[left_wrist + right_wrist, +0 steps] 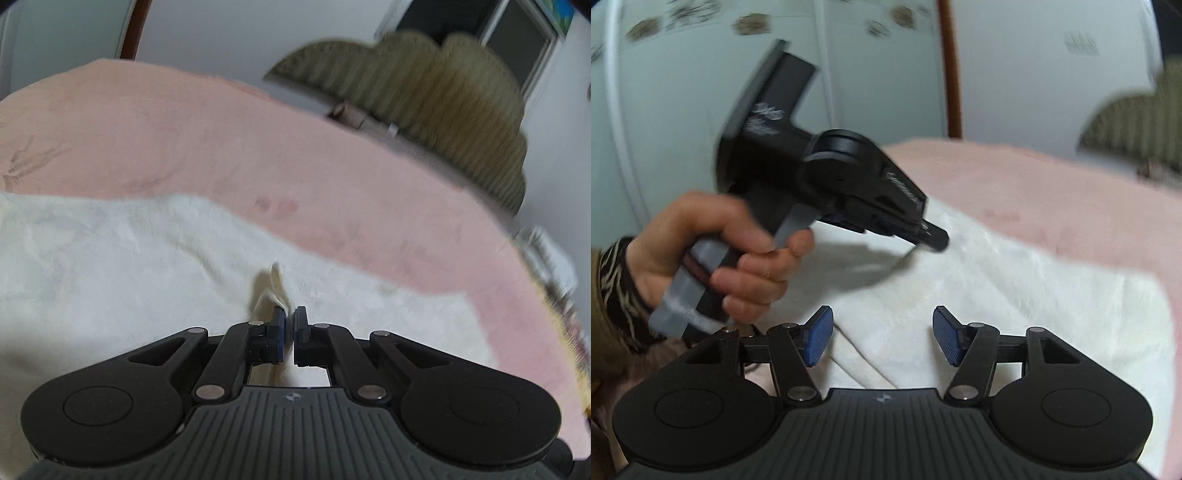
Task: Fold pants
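Note:
The white fleecy pants [122, 258] lie spread on a pink blanket [221, 140]; they also show in the right wrist view [1015, 295]. My left gripper [290, 314] is shut on a pinched-up fold of the white pants [275, 284]. In the right wrist view the left gripper [932, 240] is held by a hand, its tip down on the pants. My right gripper [882, 332] is open and empty, hovering just above the near part of the pants, with a fold line between its blue pads [818, 339].
An olive ribbed cushion or headboard [443, 103] stands behind the bed at the right. White walls and a brown door frame [951, 74] lie beyond. Patterned fabric [554, 288] shows at the bed's right edge.

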{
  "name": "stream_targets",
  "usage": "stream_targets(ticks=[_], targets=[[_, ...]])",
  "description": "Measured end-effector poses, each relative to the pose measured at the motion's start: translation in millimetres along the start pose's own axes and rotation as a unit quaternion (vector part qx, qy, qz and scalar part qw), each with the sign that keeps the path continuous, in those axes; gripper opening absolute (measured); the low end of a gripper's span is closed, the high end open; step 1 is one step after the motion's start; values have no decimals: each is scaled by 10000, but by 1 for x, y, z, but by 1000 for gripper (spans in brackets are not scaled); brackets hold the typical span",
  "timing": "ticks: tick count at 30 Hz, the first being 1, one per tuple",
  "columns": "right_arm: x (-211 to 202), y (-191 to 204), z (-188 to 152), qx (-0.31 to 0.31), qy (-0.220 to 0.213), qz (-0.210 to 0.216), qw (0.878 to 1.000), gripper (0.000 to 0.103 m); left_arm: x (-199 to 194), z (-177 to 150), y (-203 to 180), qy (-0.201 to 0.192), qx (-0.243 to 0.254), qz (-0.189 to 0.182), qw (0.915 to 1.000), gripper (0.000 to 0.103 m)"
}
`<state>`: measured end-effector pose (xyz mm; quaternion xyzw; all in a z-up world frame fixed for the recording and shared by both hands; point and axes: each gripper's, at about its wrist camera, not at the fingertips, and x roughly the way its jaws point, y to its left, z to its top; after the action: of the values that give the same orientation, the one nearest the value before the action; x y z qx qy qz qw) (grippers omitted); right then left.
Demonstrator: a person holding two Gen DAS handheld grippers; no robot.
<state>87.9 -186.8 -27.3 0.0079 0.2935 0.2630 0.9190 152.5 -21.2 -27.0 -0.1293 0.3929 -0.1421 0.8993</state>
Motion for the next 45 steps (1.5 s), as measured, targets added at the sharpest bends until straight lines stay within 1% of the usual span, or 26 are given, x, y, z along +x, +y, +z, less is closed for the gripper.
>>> stream_targets(ticks=[1, 2, 4, 6, 7, 8, 9, 11, 12, 14, 15, 18, 19, 22, 24, 25, 26, 28, 29, 31, 32, 34, 37, 40, 43, 45], targets=[[7, -5, -3, 127, 172, -20, 9998, 59, 2, -3, 1, 39, 12, 42, 10000, 8], [11, -6, -4, 193, 222, 3, 9996, 59, 1, -4, 1, 15, 19, 53, 10000, 21], [9, -3, -5, 115, 165, -43, 9998, 59, -4, -4, 5, 3, 51, 86, 9999, 27], [7, 2, -2, 3, 70, -151, 9999, 60, -11, -4, 4, -44, 165, 355, 9992, 53], [10, 7, -4, -31, -45, -205, 9998, 60, -15, -5, 2, -155, 287, 574, 9978, 59], [11, 7, -5, -19, -140, -227, 9996, 60, -20, -6, 0, -304, 460, 837, 9950, 68], [12, 7, -4, 22, -191, -232, 9995, 60, -24, -9, -3, -467, 678, 1136, 9901, 74], [17, 6, -3, 125, -139, -325, 9993, 60, -29, -15, -7, -673, 1071, 1656, 9780, 77], [22, 6, -4, 157, -41, -410, 9990, 60, -30, -18, -9, -709, 1210, 1840, 9729, 80], [23, 5, -11, 197, 4, -574, 9982, 67, -29, -23, -7, -702, 1324, 2033, 9676, 84], [24, 7, -12, 176, -37, -620, 9979, 71, -28, -25, -7, -685, 1339, 2119, 9657, 86], [30, 17, -13, -90, 34, -833, 9965, 93, -24, -31, -4, -632, 1374, 2278, 9619, 88], [31, 19, -13, -148, 60, -900, 9958, 95, -23, -34, -5, -658, 1411, 2304, 9605, 89], [26, 21, -12, -223, -19, -804, 9965, 95, -25, -38, -6, -727, 1486, 2398, 9566, 97], [17, 23, -10, -223, -300, -725, 9967, 95, -25, -40, -6, -743, 1486, 2398, 9565, 98], [-1, 25, -8, -190, -519, -751, 9956, 95, -24, -40, -5, -749, 1473, 2394, 9568, 98], [-7, 24, -7, -152, -680, -820, 9942, 95, -24, -40, -5, -755, 1462, 2396, 9568, 99], [-13, 19, -5, -40, -870, -1227, 9886, 95, -23, -41, -5, -773, 1457, 2408, 9565, 100], [-13, 16, -4, 14, -850, -1480, 9853, 95, -23, -41, -5, -784, 1458, 2416, 9562, 100], [-1, 3, -4, 153, -553, -1793, 9821, 96, -22, -42, -6, -804, 1464, 2424, 9557, 101], [6, -2, -7, 251, -326, -1828, 9823, 96, -22, -42, -5, -811, 1465, 2423, 9557, 101], [23, -10, -10, 402, 119, -1810, 9826, 103, -21, -43, -4, -823, 1464, 2407, 9559, 103], [23, -10, -9, 414, 101, -1867, 9815, 103, -21, -43, -2, -824, 1443, 2325, 9583, 103], [22, -13, -9, 557, 106, -1759, 9828, 103, -28, -44, 0, -792, 1372, 2192, 9627, 103], [12, -11, -6, 536, 41, -1755, 9830, 103, -54, -49, 5, -742, 1114, 1949, 9716, 102], [7, -2, -5, 314, -122, -1769, 9837, 103, -79, -54, 13, -768, 874, 1769, 9773, 102]])
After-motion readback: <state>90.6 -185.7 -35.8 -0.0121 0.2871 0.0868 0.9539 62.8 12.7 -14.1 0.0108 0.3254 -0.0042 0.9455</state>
